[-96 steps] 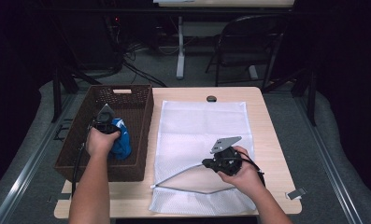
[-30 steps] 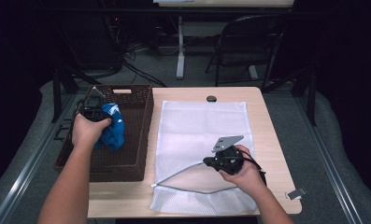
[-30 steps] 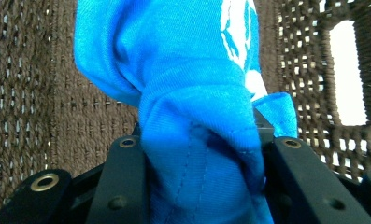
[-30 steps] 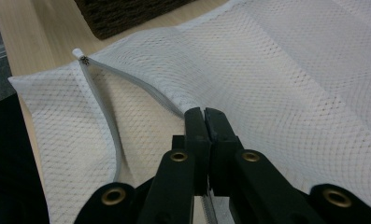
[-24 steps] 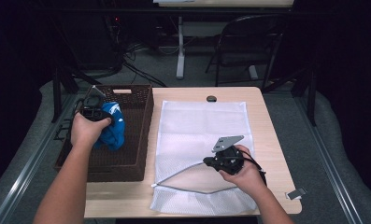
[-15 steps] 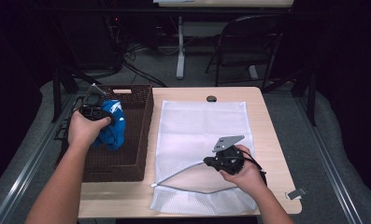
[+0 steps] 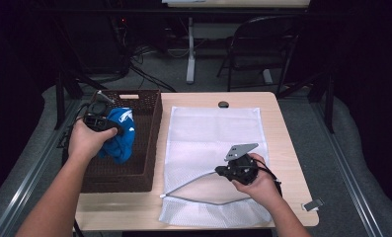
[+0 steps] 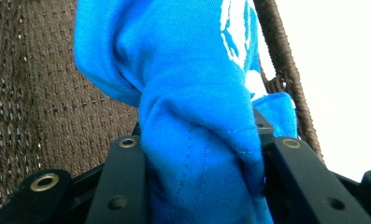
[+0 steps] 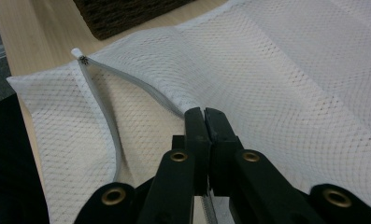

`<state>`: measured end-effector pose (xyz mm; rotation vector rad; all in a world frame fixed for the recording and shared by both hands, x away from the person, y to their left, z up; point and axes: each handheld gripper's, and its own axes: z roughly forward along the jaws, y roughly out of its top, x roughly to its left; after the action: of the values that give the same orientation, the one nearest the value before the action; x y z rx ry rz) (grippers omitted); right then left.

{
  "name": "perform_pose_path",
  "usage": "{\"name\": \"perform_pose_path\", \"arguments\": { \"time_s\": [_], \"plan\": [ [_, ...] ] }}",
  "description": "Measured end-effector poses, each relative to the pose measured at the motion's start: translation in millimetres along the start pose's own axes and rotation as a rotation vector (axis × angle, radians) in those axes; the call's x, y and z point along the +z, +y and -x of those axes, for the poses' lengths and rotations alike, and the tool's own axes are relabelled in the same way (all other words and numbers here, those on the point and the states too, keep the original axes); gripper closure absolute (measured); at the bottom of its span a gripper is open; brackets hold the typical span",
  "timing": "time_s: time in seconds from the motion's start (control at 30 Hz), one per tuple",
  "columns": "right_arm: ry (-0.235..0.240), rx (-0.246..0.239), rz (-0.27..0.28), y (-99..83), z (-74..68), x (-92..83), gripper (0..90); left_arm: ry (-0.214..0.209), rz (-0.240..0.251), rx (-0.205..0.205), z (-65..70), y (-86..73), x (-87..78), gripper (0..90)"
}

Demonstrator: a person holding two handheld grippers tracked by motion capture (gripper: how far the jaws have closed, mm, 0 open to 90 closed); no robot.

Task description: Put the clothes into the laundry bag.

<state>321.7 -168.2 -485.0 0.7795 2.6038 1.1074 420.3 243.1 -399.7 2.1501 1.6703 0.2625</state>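
Lifting out of the basket (image 7: 145, 148), the left gripper (image 7: 100, 120) is now sitting higher and nearer the basket's far left corner than it was a few seconds back, and the blue shirt (image 7: 121, 138) is coming up with it. Its jaws are clamping a thick bunched fold of the shirt (image 8: 197, 154), with the rest of the cloth hanging loose below the hand, over the basket's inside. The right gripper (image 7: 222, 171) is keeping to the same spot on the mesh bag (image 7: 213, 133), jaws pressed together on the upper lip of the bag's zippered mouth (image 9: 127, 79) and holding it up from the table (image 7: 129, 207) so a gap is showing. To my eye the shirt is going to behave as light, limp cloth: it is sagging and folding on itself, not slippery, not breakable, but liable to drag on the basket rim or drape across the bag's mouth instead of going in. A hold on a gathered wad, as now, looks soundest; a single edge would let it unfurl and trail.
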Motion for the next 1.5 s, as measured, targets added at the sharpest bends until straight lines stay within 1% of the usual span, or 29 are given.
{"name": "perform_pose_path", "arguments": {
  "time_s": [0.07,0.23,0.43,0.5,0.57,0.67,0.73,0.8,0.97,1.1,1.23,1.4,1.5],
  "plan": [
    [-0.002,0.001,0.000,-0.1,0.0,-0.2,88.9,-0.012,0.000,0.008,0.9,-1.5,-3.0,62.7],
    [-0.002,0.001,-0.002,-0.2,-0.1,-0.2,88.9,-0.016,-0.002,0.032,4.1,-5.2,-9.4,62.7],
    [-0.003,-0.006,0.000,0.0,0.2,0.0,88.9,-0.033,0.016,0.059,10.8,-10.7,-14.9,62.8],
    [-0.003,-0.003,0.000,0.0,0.1,-0.2,88.9,-0.041,0.014,0.071,13.3,-12.5,-16.8,62.8],
    [-0.003,0.001,0.000,0.0,-0.1,-0.4,88.9,-0.053,0.025,0.082,16.9,-15.5,-18.5,62.8],
    [-0.003,0.000,0.000,0.0,0.1,-0.8,88.9,-0.067,0.033,0.110,23.8,-20.0,-20.4,62.8],
    [-0.004,0.001,0.001,0.1,0.0,-0.9,88.9,-0.078,0.041,0.118,29.2,-23.2,-21.1,62.8],
    [-0.003,0.000,0.002,0.2,-0.1,-0.6,88.8,-0.088,0.043,0.139,33.1,-25.4,-22.7,62.8],
    [-0.003,-0.008,0.002,0.3,-0.2,-0.5,88.9,-0.110,0.067,0.159,42.0,-31.0,-25.9,62.8],
    [-0.004,0.001,0.002,0.1,-0.2,-1.3,88.9,-0.129,0.087,0.186,50.1,-37.0,-28.4,62.8],
    [-0.005,-0.001,0.003,0.2,0.0,-1.3,88.9,-0.141,0.100,0.214,57.8,-42.7,-31.2,62.8],
    [-0.007,-0.001,0.006,0.4,0.1,-2.1,88.9,-0.153,0.109,0.238,64.1,-48.0,-33.7,62.8],
    [-0.008,-0.003,0.008,0.5,0.4,-2.7,88.9,-0.158,0.117,0.242,66.8,-50.6,-34.8,62.8]
  ]
}}
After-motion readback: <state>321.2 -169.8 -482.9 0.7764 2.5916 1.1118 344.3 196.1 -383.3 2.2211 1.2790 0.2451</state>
